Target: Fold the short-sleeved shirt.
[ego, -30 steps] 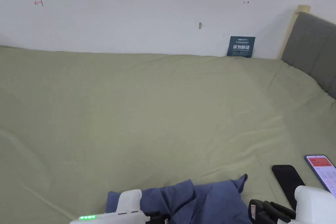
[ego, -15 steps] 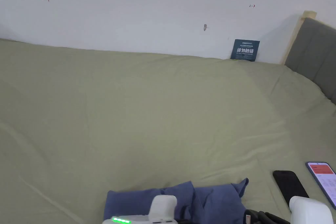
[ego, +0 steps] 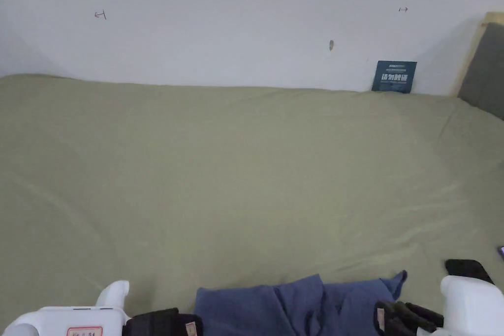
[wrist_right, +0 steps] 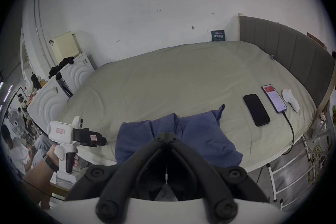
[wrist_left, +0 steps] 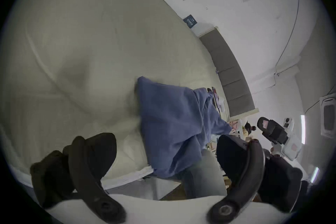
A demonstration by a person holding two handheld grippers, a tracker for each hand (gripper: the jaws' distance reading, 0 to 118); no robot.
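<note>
Head view: shirt [ego: 295, 305] lying folded, compact, at bed [ego: 236, 165] edge. Left gripper [wrist_left: 163, 148] gaping wide, empty; right gripper [wrist_right: 166, 134] closed, gripping nothing. Folding looking finished.

Blue shirt [ego: 295, 305] and dark phone [ego: 467, 269] cut by frame edges.

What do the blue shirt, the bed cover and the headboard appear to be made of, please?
Shirt: soft matte woven cloth, probably cotton; it creases and slumps. Bed cover: matte olive fabric with shallow wrinkles. Headboard: grey padded upholstery, stitched into panels, on a pale frame, seemingly wood.
</note>
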